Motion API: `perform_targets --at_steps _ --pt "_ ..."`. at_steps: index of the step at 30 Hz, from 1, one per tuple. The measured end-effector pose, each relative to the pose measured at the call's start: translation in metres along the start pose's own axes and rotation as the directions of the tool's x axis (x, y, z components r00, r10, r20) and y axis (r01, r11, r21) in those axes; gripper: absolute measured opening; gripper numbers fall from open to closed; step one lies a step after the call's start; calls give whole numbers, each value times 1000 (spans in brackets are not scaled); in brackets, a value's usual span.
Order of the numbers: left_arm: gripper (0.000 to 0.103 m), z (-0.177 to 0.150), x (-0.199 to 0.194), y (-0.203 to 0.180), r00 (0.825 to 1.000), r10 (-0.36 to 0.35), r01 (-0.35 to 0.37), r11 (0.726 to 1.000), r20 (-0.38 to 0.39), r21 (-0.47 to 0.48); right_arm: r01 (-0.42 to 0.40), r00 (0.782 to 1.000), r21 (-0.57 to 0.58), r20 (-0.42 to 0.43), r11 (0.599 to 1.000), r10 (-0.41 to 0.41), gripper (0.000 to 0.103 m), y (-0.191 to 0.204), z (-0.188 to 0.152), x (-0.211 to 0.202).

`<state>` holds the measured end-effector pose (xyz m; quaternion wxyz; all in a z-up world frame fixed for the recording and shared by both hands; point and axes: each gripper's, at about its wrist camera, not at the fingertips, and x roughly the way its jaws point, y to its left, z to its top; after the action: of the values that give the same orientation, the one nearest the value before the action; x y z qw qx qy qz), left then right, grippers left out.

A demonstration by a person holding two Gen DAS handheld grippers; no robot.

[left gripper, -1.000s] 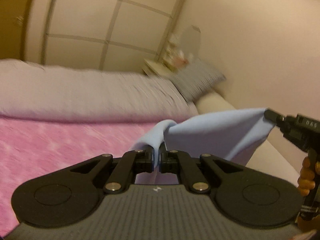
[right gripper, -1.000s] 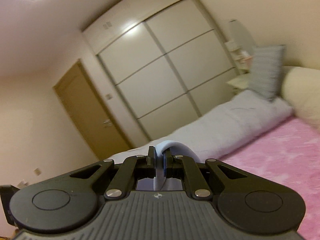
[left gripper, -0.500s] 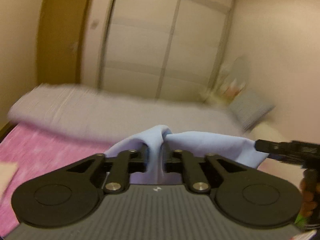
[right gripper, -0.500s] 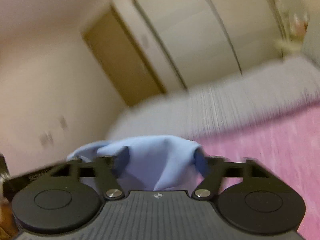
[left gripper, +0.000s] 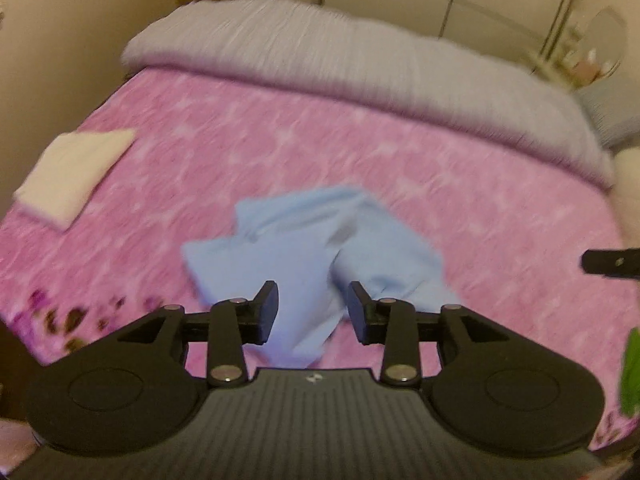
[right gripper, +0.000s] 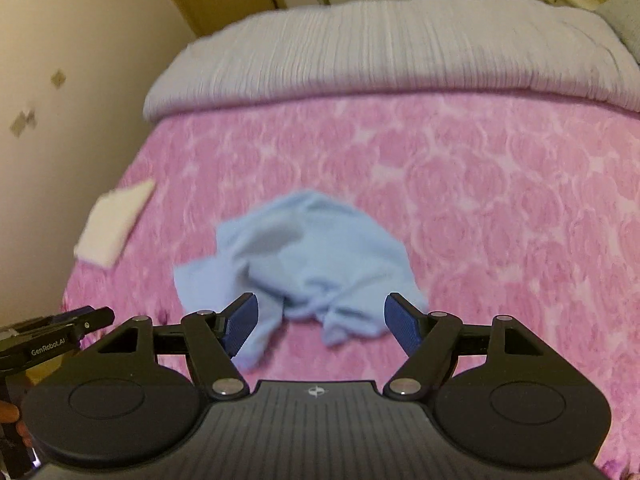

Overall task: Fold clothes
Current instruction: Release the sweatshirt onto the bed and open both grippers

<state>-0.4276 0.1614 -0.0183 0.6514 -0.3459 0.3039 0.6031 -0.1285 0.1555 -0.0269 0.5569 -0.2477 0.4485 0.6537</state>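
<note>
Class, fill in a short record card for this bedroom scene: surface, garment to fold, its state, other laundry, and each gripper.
surface: pink bedspread
garment: light blue cloth
garment state: crumpled heap, lying loose on the bedspread
other laundry: folded white cloth, near the bed's left edge
left gripper: open, empty
right gripper: open, empty

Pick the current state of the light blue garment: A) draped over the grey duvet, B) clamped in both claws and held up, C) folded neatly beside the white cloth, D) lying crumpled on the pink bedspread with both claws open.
D: the light blue garment lies rumpled on the pink bedspread, and the left claw and right claw both stand open, holding nothing.
</note>
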Motion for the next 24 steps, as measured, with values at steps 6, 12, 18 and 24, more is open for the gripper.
perform_targets --at_steps 6,12,18,24 --pt "45 -49 -12 -14 997 68 -68 998 -40 -1 -9 999 -33 -53 999 7 74 -2 -42 -4" --pt "51 -85 -41 -31 996 83 -83 996 -27 -11 -31 996 -70 -81 997 25 75 -8 -77 -16" --pt "54 -120 -71 -47 995 98 -98 995 -13 -22 -52 995 -100 -90 994 43 75 -9 -107 -32" --pt "56 -137 -90 -58 995 101 -101 995 4 -18 -57 995 -120 -91 991 46 76 -8 -124 -46"
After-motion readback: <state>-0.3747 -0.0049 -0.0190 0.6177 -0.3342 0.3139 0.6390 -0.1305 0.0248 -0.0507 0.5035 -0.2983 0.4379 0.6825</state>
